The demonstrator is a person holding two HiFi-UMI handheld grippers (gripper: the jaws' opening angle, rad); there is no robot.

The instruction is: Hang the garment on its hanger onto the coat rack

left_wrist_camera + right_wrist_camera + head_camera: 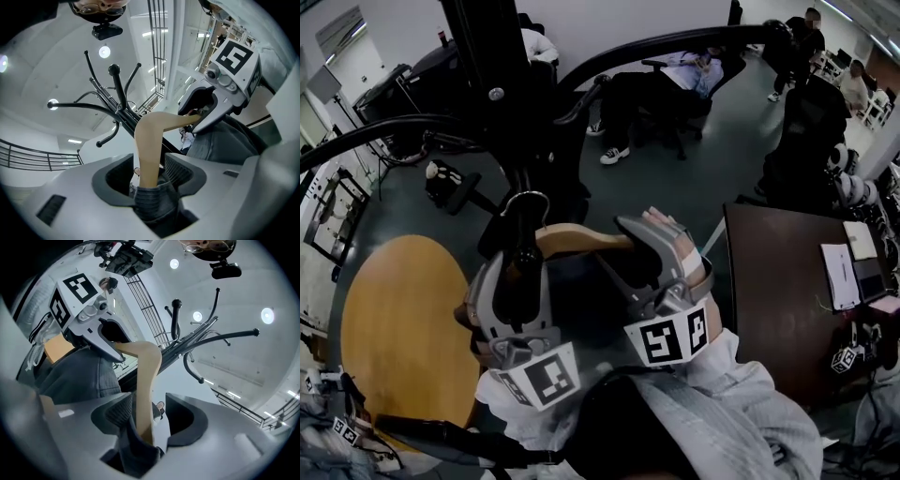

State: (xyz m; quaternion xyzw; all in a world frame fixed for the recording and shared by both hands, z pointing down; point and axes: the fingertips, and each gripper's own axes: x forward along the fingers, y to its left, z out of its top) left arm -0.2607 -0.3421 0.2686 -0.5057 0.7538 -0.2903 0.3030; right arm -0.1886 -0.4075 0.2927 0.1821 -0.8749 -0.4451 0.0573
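Note:
A wooden hanger (581, 239) with a metal hook (528, 199) carries a dark grey garment (220, 140). The hook is close to the black coat rack (487, 56), below its curved arms; whether it rests on one is hidden. My left gripper (514, 251) stands open around one hanger arm (149, 150), with a gap beside the wood. My right gripper (649, 246) is open around the other arm (145, 380), which leans toward one pad and leaves a gap at the other. Garment cloth (136, 451) bunches low between the jaws. In both gripper views the rack (117, 103) (183, 348) rises behind the hanger.
A round wooden table (394, 328) lies at the lower left. A dark desk (778, 300) with papers and devices stands at the right. People sit in office chairs (675, 84) at the back, and one stands at the far right (802, 42).

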